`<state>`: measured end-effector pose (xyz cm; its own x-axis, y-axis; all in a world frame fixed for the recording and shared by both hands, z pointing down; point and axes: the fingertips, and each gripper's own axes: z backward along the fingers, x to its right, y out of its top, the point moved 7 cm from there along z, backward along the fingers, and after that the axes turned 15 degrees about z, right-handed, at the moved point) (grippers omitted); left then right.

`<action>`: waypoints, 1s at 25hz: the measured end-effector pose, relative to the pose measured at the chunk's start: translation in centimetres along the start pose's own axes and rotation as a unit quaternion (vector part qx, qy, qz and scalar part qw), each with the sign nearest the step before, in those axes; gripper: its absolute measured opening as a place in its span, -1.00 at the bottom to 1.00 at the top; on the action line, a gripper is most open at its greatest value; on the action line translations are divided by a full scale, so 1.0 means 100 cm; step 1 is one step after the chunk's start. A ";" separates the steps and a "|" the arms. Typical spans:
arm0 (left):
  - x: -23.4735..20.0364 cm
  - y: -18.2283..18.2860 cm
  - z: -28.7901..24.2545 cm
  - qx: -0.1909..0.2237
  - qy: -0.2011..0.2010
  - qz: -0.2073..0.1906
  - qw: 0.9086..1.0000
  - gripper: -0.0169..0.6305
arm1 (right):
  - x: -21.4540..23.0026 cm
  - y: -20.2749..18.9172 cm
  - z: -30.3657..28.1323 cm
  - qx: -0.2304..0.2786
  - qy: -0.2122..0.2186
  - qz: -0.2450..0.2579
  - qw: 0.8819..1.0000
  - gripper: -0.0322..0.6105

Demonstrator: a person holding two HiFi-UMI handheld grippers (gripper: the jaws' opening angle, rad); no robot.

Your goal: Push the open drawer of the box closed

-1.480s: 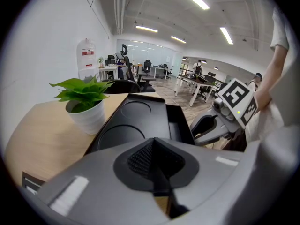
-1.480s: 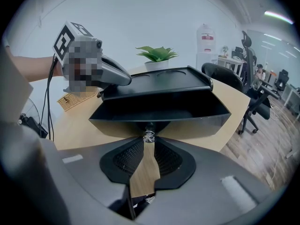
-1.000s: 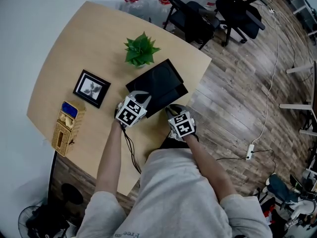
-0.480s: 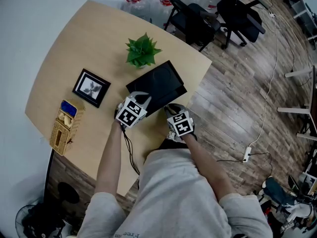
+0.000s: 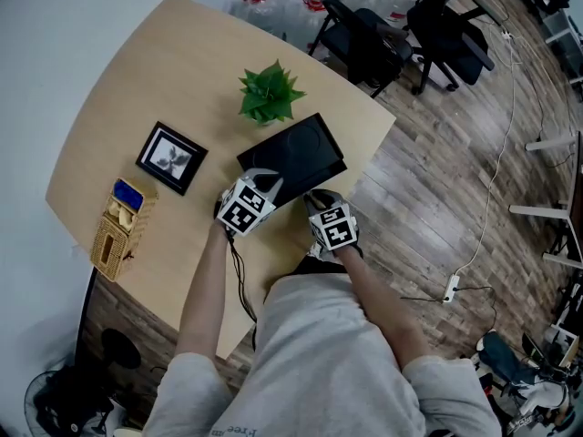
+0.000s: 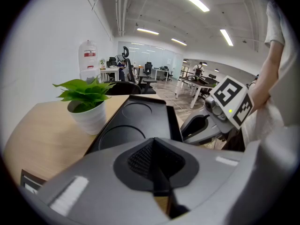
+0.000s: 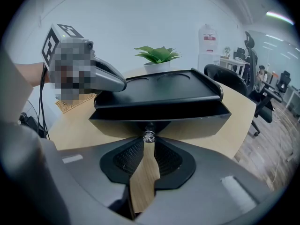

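Observation:
A black box (image 5: 293, 156) with a tray-like top (image 6: 133, 121) stands near the table's right edge. Its drawer (image 7: 159, 112) sticks out only a little towards me. My right gripper (image 5: 330, 226) is at the drawer front, and its jaws are closed around the small crystal knob (image 7: 148, 136). My left gripper (image 5: 246, 207) is shut with nothing in it. Its tips rest against the box's near left corner (image 7: 105, 83). The left gripper view looks across the box top and shows the right gripper (image 6: 220, 111) at the right.
A potted plant (image 5: 270, 94) stands just behind the box. A framed picture (image 5: 171, 157) and a wicker tissue box (image 5: 117, 230) lie to the left. Black office chairs (image 5: 364, 35) and water bottles stand past the table's far edge.
The drawer has slid further into the box, and my right gripper has followed it forward a little. My left gripper has stayed at the box's corner.

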<state>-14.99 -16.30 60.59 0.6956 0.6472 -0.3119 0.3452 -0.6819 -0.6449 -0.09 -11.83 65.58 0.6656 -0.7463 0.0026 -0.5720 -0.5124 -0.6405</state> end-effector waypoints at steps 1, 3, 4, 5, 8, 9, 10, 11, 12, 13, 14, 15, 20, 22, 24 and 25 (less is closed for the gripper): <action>0.000 0.000 0.000 0.000 0.000 0.000 1.000 -0.79 | 0.000 0.001 -0.001 0.000 0.000 -0.001 1.000 -0.68; -0.001 -0.001 -0.001 0.000 0.000 0.000 1.000 -0.79 | 0.001 0.001 -0.003 -0.001 0.000 -0.001 1.000 -0.68; -0.001 -0.002 0.000 -0.001 0.000 0.001 1.000 -0.79 | 0.001 0.002 -0.003 -0.002 0.000 -0.001 1.000 -0.68; -0.001 -0.002 0.000 -0.003 0.000 0.002 1.000 -0.79 | 0.001 0.003 -0.004 -0.001 0.000 -0.001 1.000 -0.68; 0.000 -0.001 0.001 0.000 0.000 0.002 1.000 -0.79 | 0.002 0.004 -0.004 0.000 -0.001 -0.003 1.000 -0.68; 0.000 -0.001 0.001 -0.001 0.000 0.002 1.000 -0.79 | 0.002 0.005 -0.005 0.000 -0.001 -0.003 1.000 -0.68; 0.000 0.000 0.001 -0.002 -0.001 0.002 1.000 -0.79 | 0.003 0.006 -0.006 0.000 -0.001 -0.003 1.000 -0.68; 0.000 0.000 0.001 -0.003 -0.001 0.002 1.000 -0.79 | 0.003 0.006 -0.007 0.000 -0.001 -0.003 1.000 -0.68; -0.001 0.000 0.000 -0.003 -0.001 0.002 1.000 -0.79 | 0.004 0.007 -0.008 0.000 0.000 -0.003 1.000 -0.68; -0.001 -0.001 0.000 -0.003 -0.001 0.002 1.000 -0.79 | 0.004 0.008 -0.010 -0.001 0.000 -0.002 1.000 -0.68; -0.001 -0.002 0.000 -0.003 -0.001 0.002 1.000 -0.79 | 0.004 0.009 -0.011 -0.001 0.000 -0.002 1.000 -0.68; 0.000 -0.002 0.001 -0.003 -0.002 0.002 1.000 -0.79 | 0.003 0.010 -0.011 -0.001 0.000 -0.002 1.000 -0.68; 0.001 -0.001 0.001 -0.003 -0.003 0.001 1.000 -0.79 | 0.006 0.014 -0.012 -0.001 -0.002 -0.004 1.000 -0.68; 0.000 -0.001 0.001 -0.003 -0.003 0.000 1.000 -0.79 | 0.006 0.015 -0.013 -0.001 -0.003 -0.004 1.000 -0.68; -0.001 -0.001 0.001 -0.003 -0.004 0.000 1.000 -0.79 | 0.005 0.015 -0.015 -0.002 -0.004 -0.006 1.000 -0.68; -0.001 -0.002 0.001 -0.003 -0.003 -0.001 1.000 -0.79 | 0.005 0.015 -0.016 -0.002 -0.004 -0.007 1.000 -0.68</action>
<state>-15.15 -16.19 60.68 0.6909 0.6503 -0.3160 0.3494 -0.6830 -0.6415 -1.40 -13.72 65.85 0.6771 -0.7359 0.0045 -0.5655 -0.5242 -0.6366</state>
